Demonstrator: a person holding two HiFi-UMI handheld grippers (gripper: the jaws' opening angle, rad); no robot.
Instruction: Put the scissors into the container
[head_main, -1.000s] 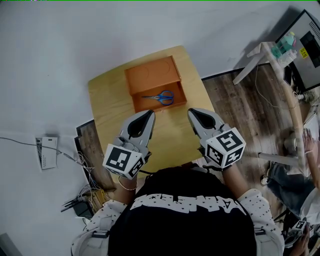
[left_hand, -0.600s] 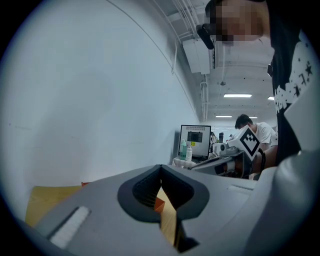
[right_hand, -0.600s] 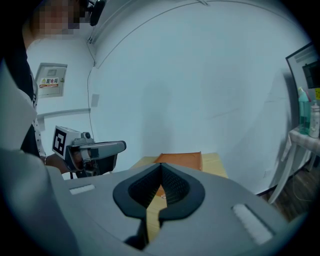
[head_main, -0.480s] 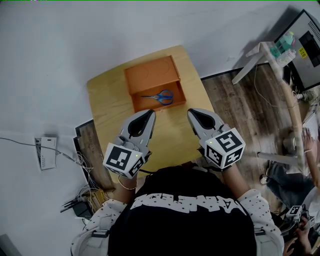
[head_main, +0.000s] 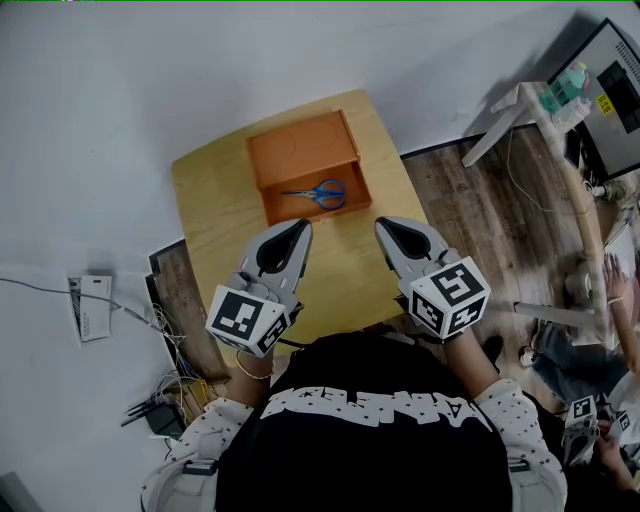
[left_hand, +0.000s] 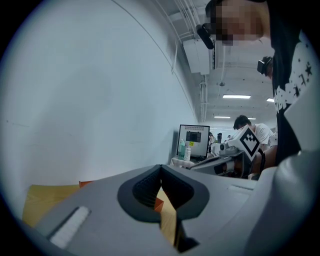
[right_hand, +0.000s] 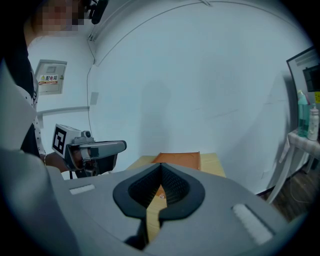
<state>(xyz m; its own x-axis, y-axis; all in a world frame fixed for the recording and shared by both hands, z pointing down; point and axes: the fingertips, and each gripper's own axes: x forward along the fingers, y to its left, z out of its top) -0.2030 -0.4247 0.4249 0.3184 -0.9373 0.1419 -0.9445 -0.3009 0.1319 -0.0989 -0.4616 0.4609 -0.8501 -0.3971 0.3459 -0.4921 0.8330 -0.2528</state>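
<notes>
While the scissors (head_main: 318, 193) lie in the orange container (head_main: 300, 150), the left gripper (head_main: 299, 229) and right gripper (head_main: 383, 227) hover closed and empty, the shirt lettering (head_main: 370, 405) unreadable.

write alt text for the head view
Blue-handled scissors lie inside an orange container on a small wooden table. Nearer the camera, a person holds the left hand-held gripper and right hand-held gripper, both shut and empty, over the table.

Light: bright, even, ceiling strips (left_hand: 237, 96) overhead | Shadows: soft; container (head_main: 300, 150) darker in its near half | Head view: sharp, no glare | Gripper views: fisheye bending, black corners, close foreground blurry
</notes>
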